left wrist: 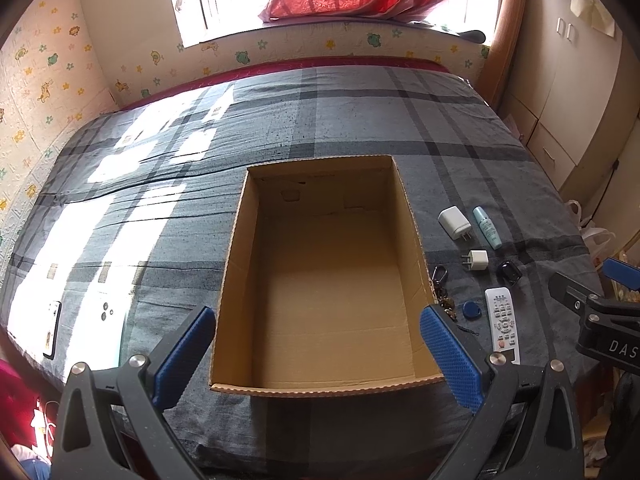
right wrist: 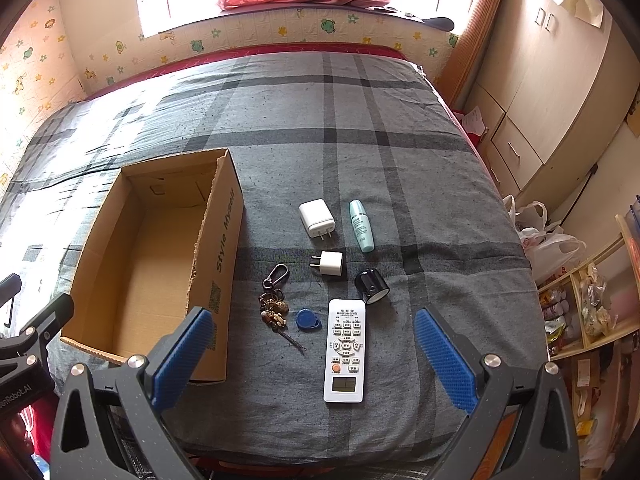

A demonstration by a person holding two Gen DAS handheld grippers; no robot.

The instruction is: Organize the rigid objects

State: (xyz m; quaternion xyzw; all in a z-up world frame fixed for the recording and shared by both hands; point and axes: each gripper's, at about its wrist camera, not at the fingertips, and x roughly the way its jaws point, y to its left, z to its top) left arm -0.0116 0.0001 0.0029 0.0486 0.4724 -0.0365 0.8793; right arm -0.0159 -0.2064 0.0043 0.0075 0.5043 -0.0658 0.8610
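Cardboard box [left wrist: 324,280] and remote [right wrist: 345,350] on plaid bedspread [right wrist: 360,140], both grippers' jaws open.

My left hand-held gripper [left wrist: 316,354] is held level and low, its two blue-padded fingers [left wrist: 184,356] spread wide apart with nothing between them. Both fingers reach forward and converge slightly toward the tips. My right hand-held gripper [right wrist: 312,356] is posed the same way, its blue-padded fingers [right wrist: 446,360] equally far apart and gripping nothing. In the left wrist view, the black body of my right hand-held gripper shows at the right edge; in the right wrist view, part of my left one shows at the left edge. The two are side by side, apart, at similar height.
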